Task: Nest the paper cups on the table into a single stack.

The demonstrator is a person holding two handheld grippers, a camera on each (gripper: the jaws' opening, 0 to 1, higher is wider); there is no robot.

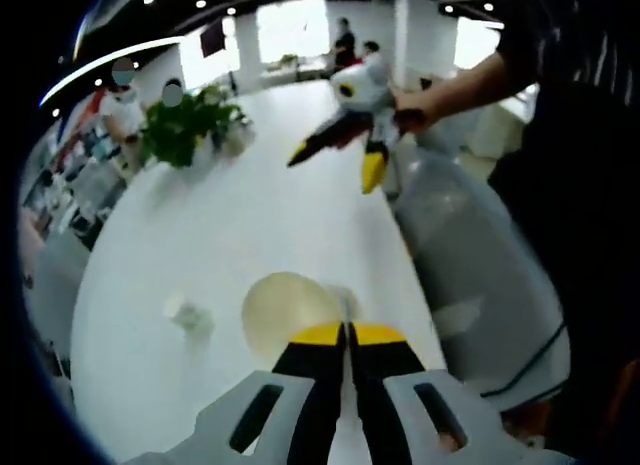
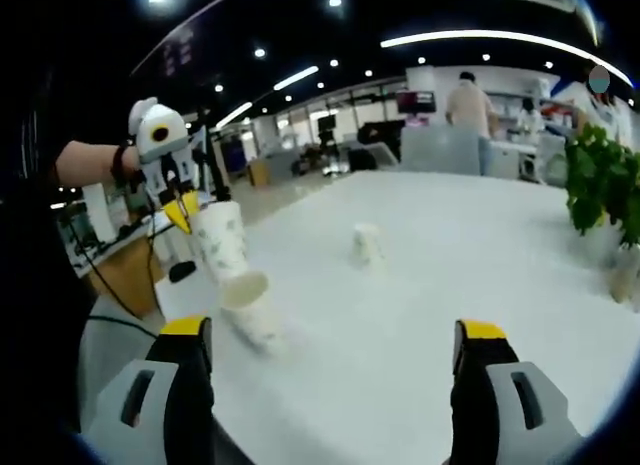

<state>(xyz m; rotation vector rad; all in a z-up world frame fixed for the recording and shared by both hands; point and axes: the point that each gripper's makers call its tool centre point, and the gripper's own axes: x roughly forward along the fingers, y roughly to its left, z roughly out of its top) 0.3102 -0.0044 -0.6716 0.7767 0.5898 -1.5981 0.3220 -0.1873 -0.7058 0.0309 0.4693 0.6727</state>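
At the left gripper [image 2: 183, 213]: pinched shut on the rim of the held cup [image 2: 222, 240], upright, hanging just over the mouth of the lying cup [image 2: 257, 320]; cannot tell whether touching. At the right gripper [image 2: 332, 335]: spread wide, holding nothing, low above the tabletop [image 2: 480, 285].

Likely risks:
- Thin one-wall pinch, so could slip or crush the rim if squeezed harder or swung fast.
- Lying on its side near the tabletop's near edge, so could roll off if nudged by the held cup's base.
- Cannot be nested from above while tipped; probably needs righting first, or sliding in sideways, with a chance of pushing it away.
- With both grippers closing on one spot, could knock together.

Room: near edge close beside the lying cup, a drop beyond. Wide bare tabletop ahead. Far cup [image 2: 367, 243] well apart, mid-tabletop, free on all sides. Plant [image 2: 600, 175] at the far right, out of the way. People in the background, well clear.
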